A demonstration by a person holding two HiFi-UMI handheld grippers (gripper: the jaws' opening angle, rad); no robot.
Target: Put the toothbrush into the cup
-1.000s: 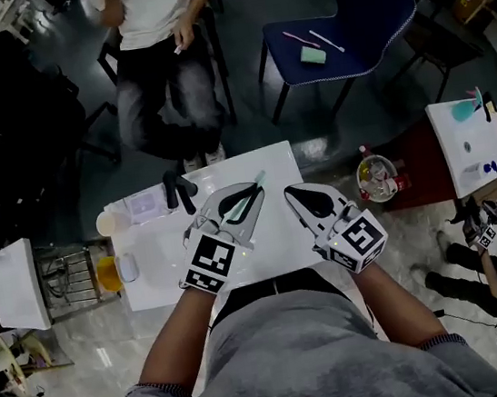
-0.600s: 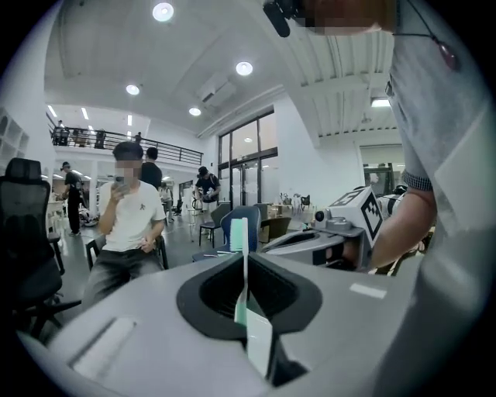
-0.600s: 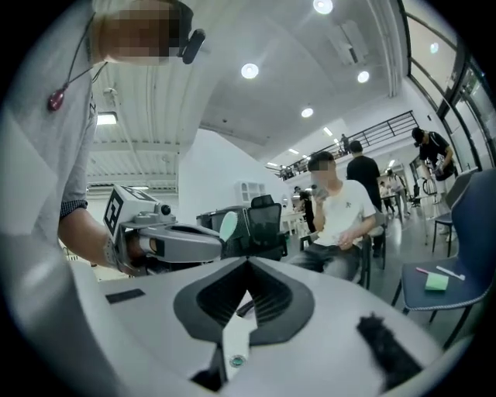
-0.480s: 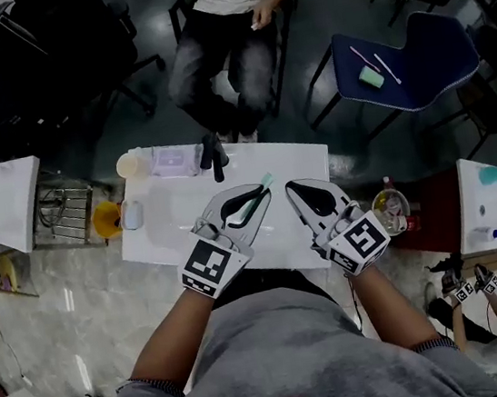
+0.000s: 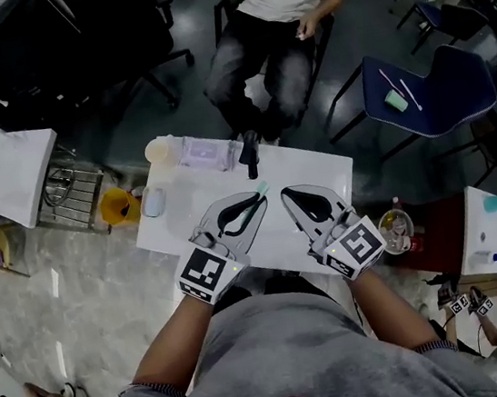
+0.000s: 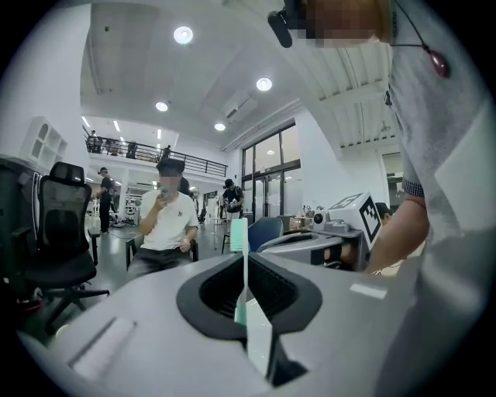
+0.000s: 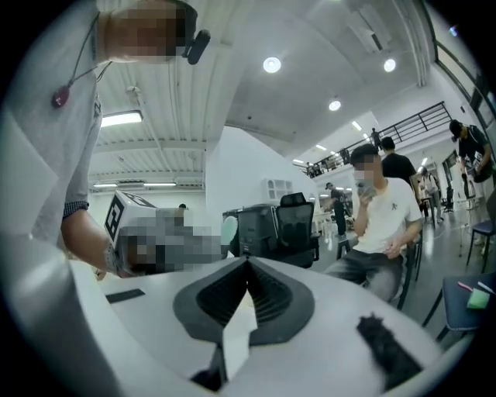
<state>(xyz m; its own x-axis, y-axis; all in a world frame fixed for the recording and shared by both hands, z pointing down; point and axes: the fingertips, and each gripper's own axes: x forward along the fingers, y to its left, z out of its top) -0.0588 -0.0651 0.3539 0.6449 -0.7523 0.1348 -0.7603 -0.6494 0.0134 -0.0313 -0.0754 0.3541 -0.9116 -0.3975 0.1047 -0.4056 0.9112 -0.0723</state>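
The toothbrush [image 5: 251,204] is clamped in the left hand-held gripper [image 5: 255,201], whose jaws are closed tight on the thin handle; in the head view its long axis runs from lower left to upper right, in line with the jaws, and its pale green head pokes out past the jaw tips toward the far edge of the white table [image 5: 318,169]. In the left gripper view the toothbrush [image 6: 245,271] stands upright along the middle of the frame, with the left hand-held gripper [image 6: 245,257] pinching it from both sides and the bristle end on top, above the jaw tips.

The right hand-held gripper [image 5: 290,194] is just right of it in the head view, over the same table; in the right gripper view its jaws meet tip to tip with nothing between them [image 7: 248,264].

A pale cup [image 5: 160,148] stands at the table's upper left corner, well apart from the toothbrush; beside it, along the far edge, lie a clear box [image 5: 205,153] and a dark thing [image 5: 248,153] that I cannot make out. A yellow bin [image 5: 116,205] sits on the floor left of the table.

Each gripper bears a cube with black and white square markers [image 5: 206,273]; these are patterns, not letters. The seated person [image 5: 282,14] at the top of the frame has a small mark on the white shirt, too small to read.
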